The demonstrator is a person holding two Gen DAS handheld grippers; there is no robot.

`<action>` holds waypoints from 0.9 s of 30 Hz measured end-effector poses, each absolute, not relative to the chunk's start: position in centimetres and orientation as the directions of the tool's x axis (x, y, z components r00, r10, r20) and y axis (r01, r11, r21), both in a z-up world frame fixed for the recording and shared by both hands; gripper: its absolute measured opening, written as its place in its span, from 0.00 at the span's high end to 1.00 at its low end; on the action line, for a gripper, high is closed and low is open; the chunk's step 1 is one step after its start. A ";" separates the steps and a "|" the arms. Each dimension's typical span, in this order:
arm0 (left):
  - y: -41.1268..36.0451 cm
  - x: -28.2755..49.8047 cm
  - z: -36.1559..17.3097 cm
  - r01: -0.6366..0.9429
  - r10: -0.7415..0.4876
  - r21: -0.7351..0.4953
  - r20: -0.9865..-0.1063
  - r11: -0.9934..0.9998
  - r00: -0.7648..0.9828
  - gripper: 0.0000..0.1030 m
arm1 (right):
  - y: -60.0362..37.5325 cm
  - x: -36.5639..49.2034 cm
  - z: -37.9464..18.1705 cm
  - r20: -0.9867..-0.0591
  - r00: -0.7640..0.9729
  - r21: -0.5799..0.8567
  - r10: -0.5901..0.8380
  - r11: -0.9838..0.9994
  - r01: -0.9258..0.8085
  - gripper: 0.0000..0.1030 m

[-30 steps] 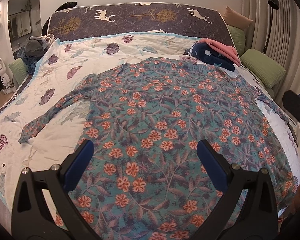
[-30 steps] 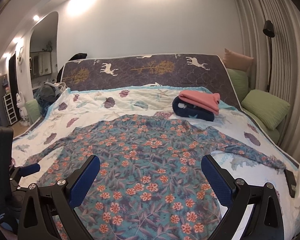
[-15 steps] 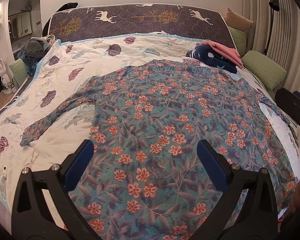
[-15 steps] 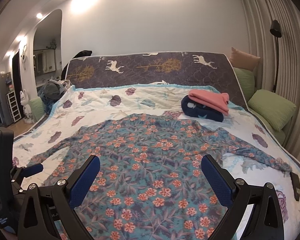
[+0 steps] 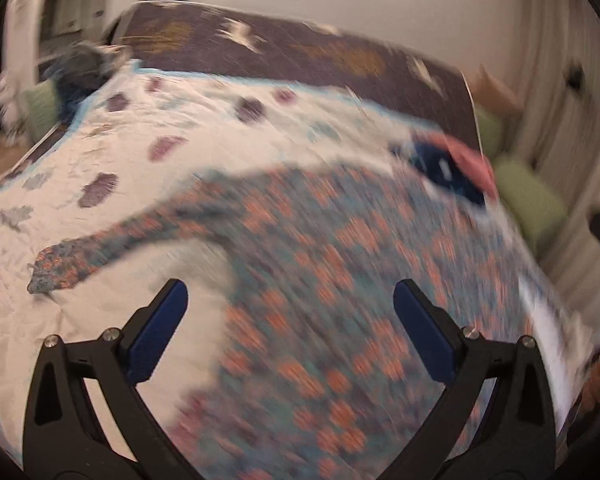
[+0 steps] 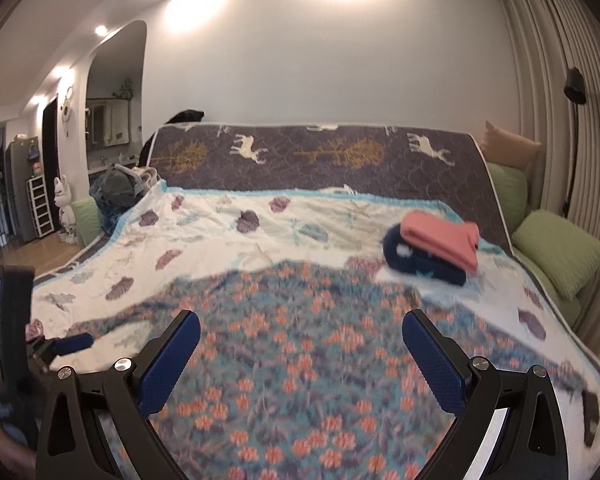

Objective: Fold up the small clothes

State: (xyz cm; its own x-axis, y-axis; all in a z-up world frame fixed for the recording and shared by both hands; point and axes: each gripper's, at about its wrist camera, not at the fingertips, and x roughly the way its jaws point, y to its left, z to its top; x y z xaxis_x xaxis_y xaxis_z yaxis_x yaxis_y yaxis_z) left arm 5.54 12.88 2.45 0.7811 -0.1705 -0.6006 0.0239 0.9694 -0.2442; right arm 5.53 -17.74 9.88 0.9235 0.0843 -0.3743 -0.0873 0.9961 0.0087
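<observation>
Lying flat on quilt [image 6: 220, 240], floral shirt [image 6: 300, 340], folded pile [image 6: 436, 248] behind, both grippers' fingers spread, empty.

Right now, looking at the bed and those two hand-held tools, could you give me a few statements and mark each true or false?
1. The floral garment lies spread on the bed. True.
2. The left tool is clamped on the garment. False: its jaws are wide open, holding nothing.
3. The pink folded cloth sits on top of the navy folded cloth. True.
4. The right tool is shut. False: open.
5. The green pillow lies on the garment. False: beside the bed.
</observation>
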 end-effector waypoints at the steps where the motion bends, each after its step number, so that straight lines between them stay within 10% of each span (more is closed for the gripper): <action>1: 16.0 5.9 3.1 -0.022 -0.163 -0.315 -0.549 0.949 0.819 0.01 | -18.0 5.9 10.7 -0.357 0.930 0.011 0.083 0.996 -0.084 0.00; 7: 28.1 9.8 -1.0 -0.285 -0.080 -0.464 -0.624 0.839 0.778 0.02 | -19.4 8.2 12.0 -0.338 0.937 0.058 0.082 0.996 -0.066 0.00; 11: 36.9 11.4 -9.5 -0.479 -0.203 -0.662 -0.684 0.577 0.701 0.25 | -18.7 11.0 8.9 -0.455 0.879 0.082 0.141 0.990 -0.116 0.00; 22: 43.4 11.0 -17.5 -0.660 -0.158 -0.683 -0.722 0.313 0.673 0.29 | -21.1 13.9 6.1 -0.546 0.824 0.187 0.151 0.981 -0.056 0.00; 23: 43.8 11.3 -17.3 -0.657 -0.139 -0.685 -0.718 0.314 0.682 0.33 | -21.1 14.0 5.9 -0.551 0.821 0.187 0.150 0.981 -0.054 0.00; 26: 44.9 12.5 -16.9 -0.654 -0.116 -0.683 -0.715 0.325 0.689 0.94 | -20.7 14.2 5.5 -0.567 0.810 0.179 0.152 0.982 -0.059 0.00; 27: 45.4 12.6 -16.9 -0.644 -0.117 -0.694 -0.704 0.323 0.700 0.97 | -20.6 14.3 5.4 -0.569 0.808 0.176 0.153 0.982 -0.062 0.00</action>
State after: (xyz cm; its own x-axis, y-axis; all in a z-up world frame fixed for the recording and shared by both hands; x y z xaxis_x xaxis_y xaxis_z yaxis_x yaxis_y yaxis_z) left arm 12.58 45.36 -16.87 0.7000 -0.1174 -0.7044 -0.6439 0.3230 -0.6936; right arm 14.27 -20.55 5.36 0.8081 0.1527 -0.5690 -0.0619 0.9825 0.1758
